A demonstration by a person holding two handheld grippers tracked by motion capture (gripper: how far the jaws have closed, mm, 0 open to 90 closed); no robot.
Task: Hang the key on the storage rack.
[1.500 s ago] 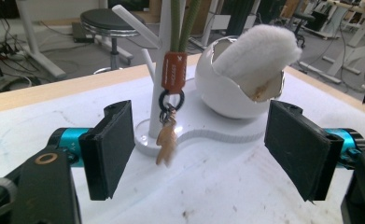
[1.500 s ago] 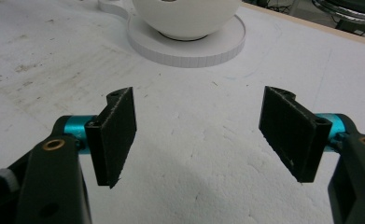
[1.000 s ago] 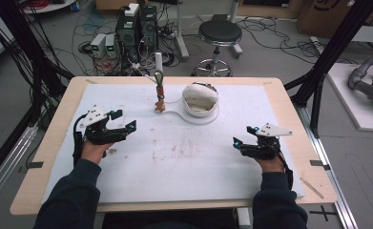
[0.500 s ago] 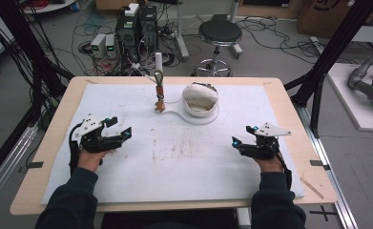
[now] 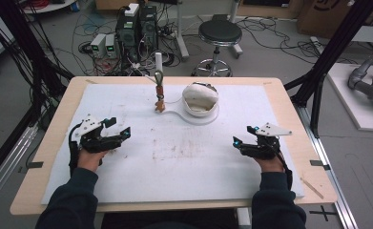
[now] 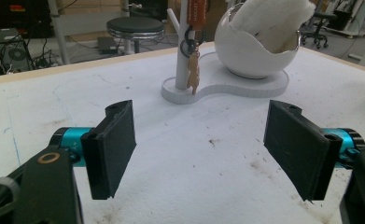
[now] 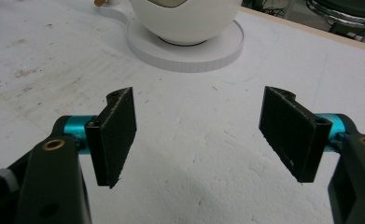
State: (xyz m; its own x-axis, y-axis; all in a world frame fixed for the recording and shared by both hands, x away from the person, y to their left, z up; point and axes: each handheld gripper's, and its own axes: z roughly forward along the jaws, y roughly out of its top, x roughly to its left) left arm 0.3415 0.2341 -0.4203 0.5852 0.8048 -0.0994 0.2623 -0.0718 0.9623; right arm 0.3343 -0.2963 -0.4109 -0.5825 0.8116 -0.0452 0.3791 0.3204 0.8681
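- The left gripper (image 5: 119, 135) near the table's (image 5: 289, 114) left edge and the right gripper (image 5: 239, 141) near its right edge were spread wide and empty.
- A key bunch (image 6: 193, 65) hung on the white stand's post (image 6: 182, 51) near the far edge, beside the bowl (image 6: 259, 46).
- Judged light, rigid, free-swinging; best pinched at the dangling key.

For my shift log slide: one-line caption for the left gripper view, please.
Open left gripper above the white mat, facing a key hanging on the white stand beside the egg-shaped bowl.

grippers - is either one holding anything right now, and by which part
Nothing is held. The left gripper and the right gripper both have their jaws wide apart over bare white foam sheet.
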